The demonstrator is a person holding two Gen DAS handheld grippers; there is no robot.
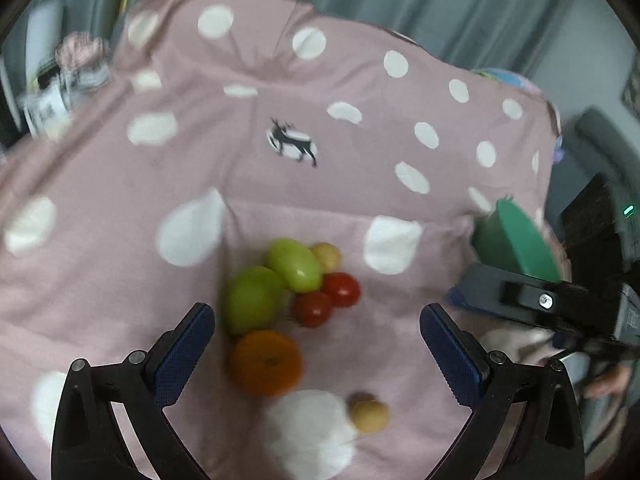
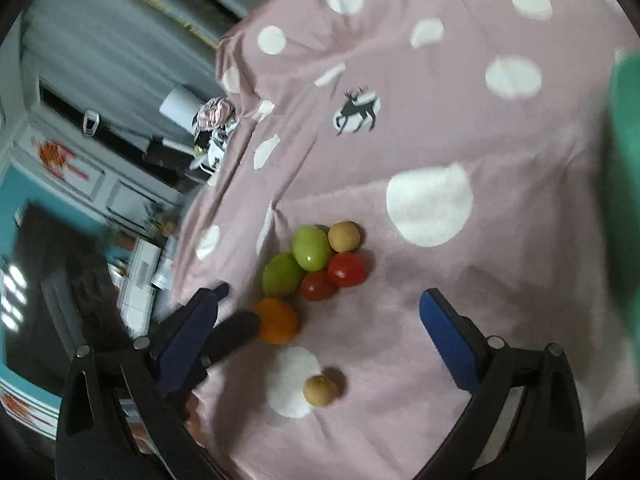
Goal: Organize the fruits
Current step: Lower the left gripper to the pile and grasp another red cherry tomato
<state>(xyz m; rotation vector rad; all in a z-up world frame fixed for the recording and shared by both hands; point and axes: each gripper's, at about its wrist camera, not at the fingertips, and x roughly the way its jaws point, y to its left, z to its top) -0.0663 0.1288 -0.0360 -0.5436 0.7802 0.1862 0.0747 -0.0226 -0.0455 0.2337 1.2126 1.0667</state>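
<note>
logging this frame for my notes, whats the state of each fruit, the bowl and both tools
left tool: open, empty, above the orange
right tool: open, empty
orange: on the cloth, not gripped
two green fruits: on the cloth, touching
two red tomatoes: on the cloth, side by side
tan fruit by the pile: against a green fruit
lone tan fruit: apart from the pile
green bowl: tilted, contents hidden

left hand-held gripper (image 1: 316, 344): jaws wide, empty | right hand-held gripper (image 2: 320, 320): jaws wide, empty
</note>
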